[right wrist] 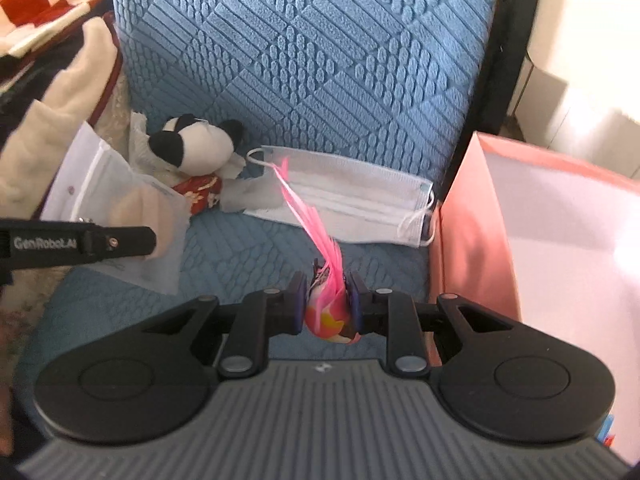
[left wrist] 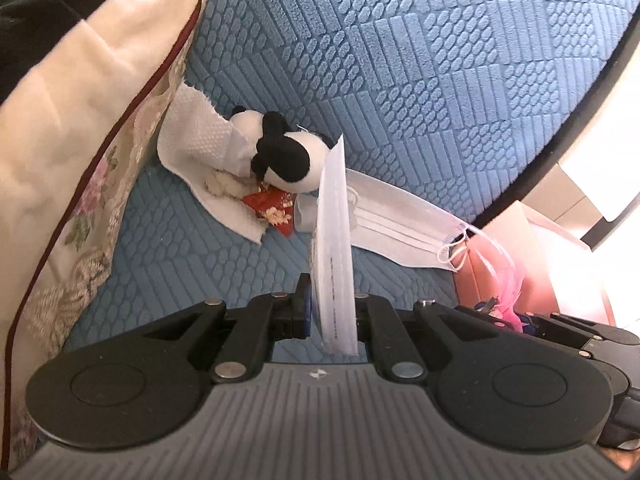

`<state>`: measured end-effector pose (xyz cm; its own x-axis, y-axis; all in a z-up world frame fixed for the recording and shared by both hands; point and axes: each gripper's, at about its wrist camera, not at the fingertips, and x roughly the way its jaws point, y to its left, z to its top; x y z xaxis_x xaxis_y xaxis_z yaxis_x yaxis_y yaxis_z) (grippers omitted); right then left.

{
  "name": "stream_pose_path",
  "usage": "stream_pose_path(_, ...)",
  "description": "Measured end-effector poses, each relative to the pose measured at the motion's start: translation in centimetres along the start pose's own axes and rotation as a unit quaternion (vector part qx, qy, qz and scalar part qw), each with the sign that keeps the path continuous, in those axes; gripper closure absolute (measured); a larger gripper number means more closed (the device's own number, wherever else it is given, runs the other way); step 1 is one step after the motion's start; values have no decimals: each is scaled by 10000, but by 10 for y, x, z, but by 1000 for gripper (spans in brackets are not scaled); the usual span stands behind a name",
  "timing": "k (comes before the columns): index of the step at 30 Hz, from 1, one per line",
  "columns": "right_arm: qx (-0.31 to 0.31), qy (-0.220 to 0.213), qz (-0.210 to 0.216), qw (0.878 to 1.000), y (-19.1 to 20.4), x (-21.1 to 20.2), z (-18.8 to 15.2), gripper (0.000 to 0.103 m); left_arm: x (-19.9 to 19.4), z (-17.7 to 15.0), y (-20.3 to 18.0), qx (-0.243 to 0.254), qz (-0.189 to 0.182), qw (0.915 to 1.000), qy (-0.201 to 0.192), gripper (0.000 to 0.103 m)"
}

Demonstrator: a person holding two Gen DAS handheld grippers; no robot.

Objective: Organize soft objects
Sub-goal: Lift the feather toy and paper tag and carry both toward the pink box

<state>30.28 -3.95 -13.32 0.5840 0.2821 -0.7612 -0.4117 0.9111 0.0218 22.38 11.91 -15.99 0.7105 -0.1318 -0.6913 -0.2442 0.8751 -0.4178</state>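
Pinching flat white packet [left wrist: 334, 240] edge-on — left gripper [left wrist: 330, 312] clamping it above blue sofa seat [left wrist: 168, 264]. Right gripper [right wrist: 328, 304] squeezing pink feathered toy [right wrist: 326, 312] beside pink box [right wrist: 472, 240]; panda plush [right wrist: 192, 146] and face mask [right wrist: 352, 196] lying behind.

Blue quilted sofa seat [right wrist: 248, 248] carries panda plush [right wrist: 192, 148], white face mask [right wrist: 352, 196], paper towel [left wrist: 192, 148], floral cushion [left wrist: 80, 208] at left edge.

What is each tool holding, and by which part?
The left tool pinches a flat white packet by its near edge. The right tool clamps a pink feathered toy around its rounded body.
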Motion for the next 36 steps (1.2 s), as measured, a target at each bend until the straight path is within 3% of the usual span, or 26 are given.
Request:
stream_pose_path(11,157,-27,0,9999,1,-25,-21,78,-32,-23,-6,192,78,9997,-145,94)
stream_pose_path(14,344,3,61,9994,-1,-31,-28,78,-34,-27,-11,237,92,9997,61,94)
stream_pose_path(24,307,-106,66,9995,2,-52,-45,78,-45,-42,-19,456,195,9987,82,94)
stream_pose_path(36,463,-17,-30,9989,-3,-69,-64,78,-56,-53,-30,558,56,9982,215,94)
